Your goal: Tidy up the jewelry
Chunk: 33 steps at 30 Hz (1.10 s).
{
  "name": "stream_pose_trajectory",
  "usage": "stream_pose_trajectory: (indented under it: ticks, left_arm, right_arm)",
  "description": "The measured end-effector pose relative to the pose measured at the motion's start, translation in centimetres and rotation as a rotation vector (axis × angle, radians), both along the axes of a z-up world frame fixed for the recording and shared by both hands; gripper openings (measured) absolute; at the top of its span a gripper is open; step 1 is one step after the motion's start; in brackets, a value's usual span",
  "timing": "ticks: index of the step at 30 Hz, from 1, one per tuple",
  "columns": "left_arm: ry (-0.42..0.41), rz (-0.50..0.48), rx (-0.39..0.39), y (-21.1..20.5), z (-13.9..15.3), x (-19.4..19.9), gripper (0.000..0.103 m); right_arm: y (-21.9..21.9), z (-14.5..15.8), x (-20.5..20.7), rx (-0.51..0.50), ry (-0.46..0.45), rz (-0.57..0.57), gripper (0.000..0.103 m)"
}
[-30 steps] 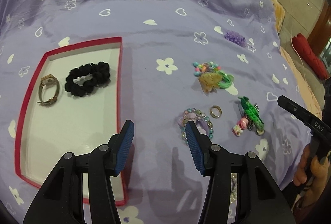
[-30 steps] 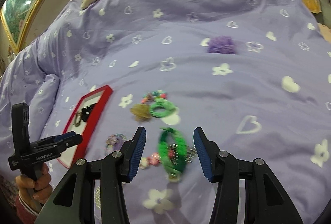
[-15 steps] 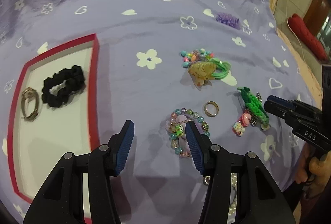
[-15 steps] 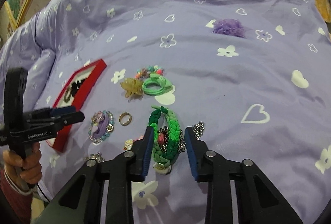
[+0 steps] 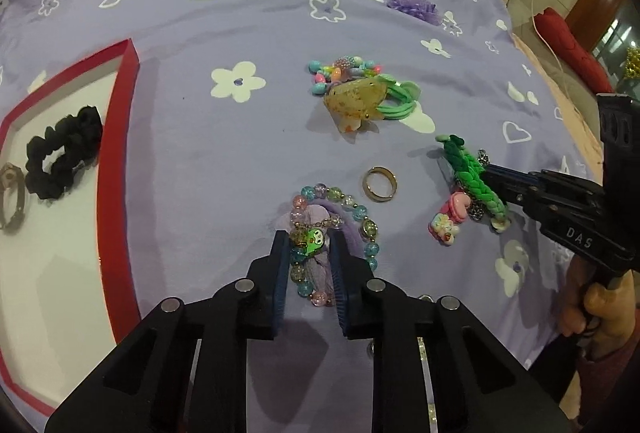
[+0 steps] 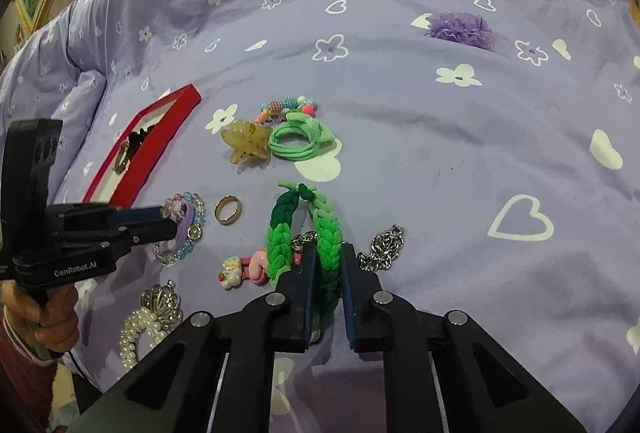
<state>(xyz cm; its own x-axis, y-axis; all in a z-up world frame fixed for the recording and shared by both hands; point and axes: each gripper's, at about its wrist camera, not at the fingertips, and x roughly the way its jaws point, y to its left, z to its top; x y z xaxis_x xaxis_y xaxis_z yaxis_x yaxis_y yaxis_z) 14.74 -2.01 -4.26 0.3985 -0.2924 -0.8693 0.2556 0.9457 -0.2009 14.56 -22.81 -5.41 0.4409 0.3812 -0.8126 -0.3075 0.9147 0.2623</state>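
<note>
Left gripper (image 5: 308,245) jaws just closing, clenched on beaded bracelet (image 5: 334,233): slippery, loose. Right gripper (image 6: 325,265) jaws closing, pinching soft green braided band (image 6: 304,233) mid-strand.

Tray (image 5: 120,137) at left on bed (image 5: 240,13), scrunchie (image 5: 64,157) inside. Ring (image 5: 380,184) between beaded bracelet (image 5: 352,209) and braided band (image 5: 476,173); butterfly clip (image 5: 356,103) behind.
</note>
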Motion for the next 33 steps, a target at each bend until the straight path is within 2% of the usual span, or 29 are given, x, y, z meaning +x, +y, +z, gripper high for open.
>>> stream_pose_trajectory:
  ticks: [8, 15, 18, 24, 26, 28, 33]
  left_arm:
    - [-0.058, 0.018, -0.007, 0.5, 1.3, -1.4, 0.011]
    - [-0.106, 0.024, -0.029, 1.2, 3.0, -2.5, 0.011]
    - [-0.088, 0.015, -0.055, 1.5, 3.1, -2.6, 0.011]
    - [-0.058, 0.010, -0.020, 1.6, 1.9, -3.7, 0.011]
    - [-0.064, 0.008, -0.013, 1.6, 1.7, -4.2, 0.010]
    - [-0.065, 0.011, -0.005, 1.6, 1.5, -4.5, 0.002]
    - [-0.040, 0.035, -0.027, 2.3, 0.9, -4.8, 0.003]
  right_arm:
    - [-1.2, 1.5, -0.6, 0.047, -0.039, -0.034, 0.010]
    - [-1.7, 2.9, -1.2, 0.088, -0.066, -0.054, 0.010]
    - [-1.4, 3.1, -1.3, 0.104, -0.066, -0.048, 0.010]
    - [-0.4, 3.5, -1.9, 0.115, -0.069, -0.028, 0.010]
    - [-0.1, 3.5, -2.1, 0.116, -0.071, -0.023, 0.010]
    - [0.0, 3.5, -2.2, 0.120, -0.070, -0.020, 0.010]
    - [0.5, 3.7, -2.6, 0.124, -0.073, -0.010, 0.010]
